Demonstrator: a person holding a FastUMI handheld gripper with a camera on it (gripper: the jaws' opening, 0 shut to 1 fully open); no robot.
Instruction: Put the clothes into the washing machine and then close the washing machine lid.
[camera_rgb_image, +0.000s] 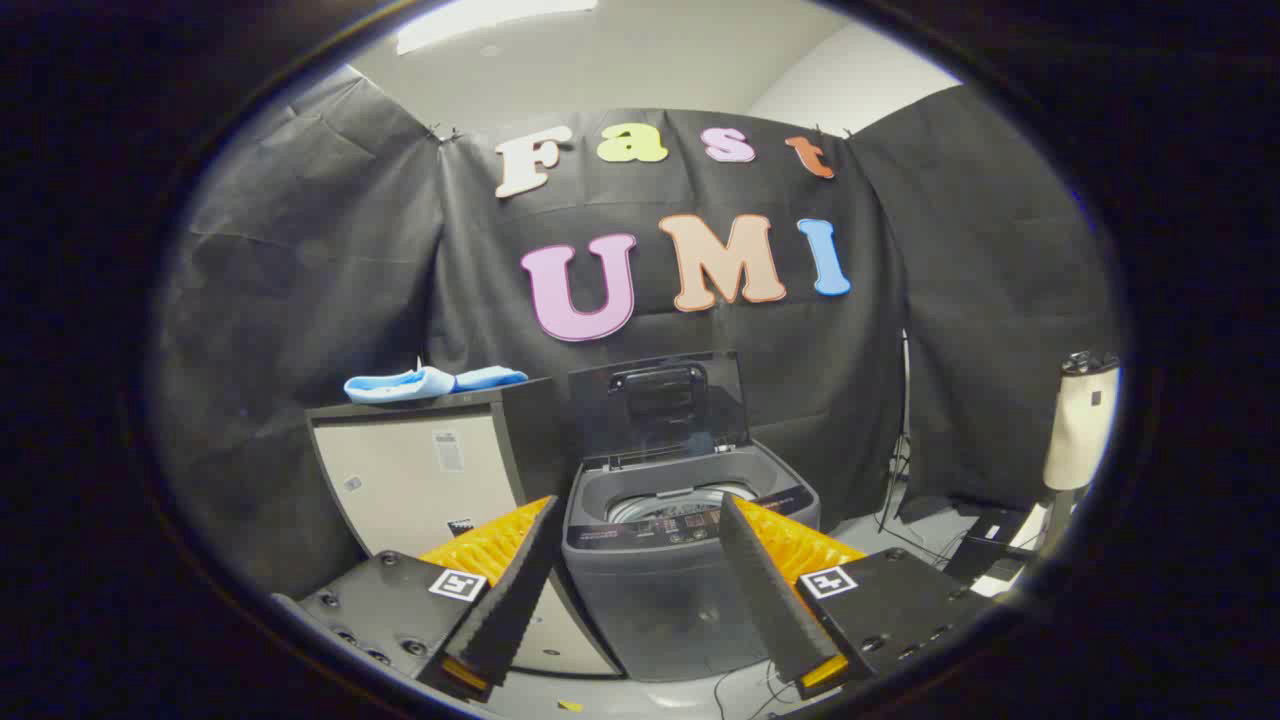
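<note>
A grey top-loading washing machine (668, 560) stands on the floor straight ahead, beyond my fingers. Its lid (658, 405) is raised upright at the back, and the drum opening (680, 503) shows under it. Light blue clothes (432, 383) lie on top of a tall cabinet (425, 470) just left of the machine. My gripper (635, 530) is open and holds nothing. Its two fingers stand wide apart, well short of the machine, with the machine's front seen between them.
A white bag (1080, 425) hangs on a stand to the right. Cables and a dark box (985, 545) lie on the floor at the right of the machine. More cable runs over the floor in front of the machine.
</note>
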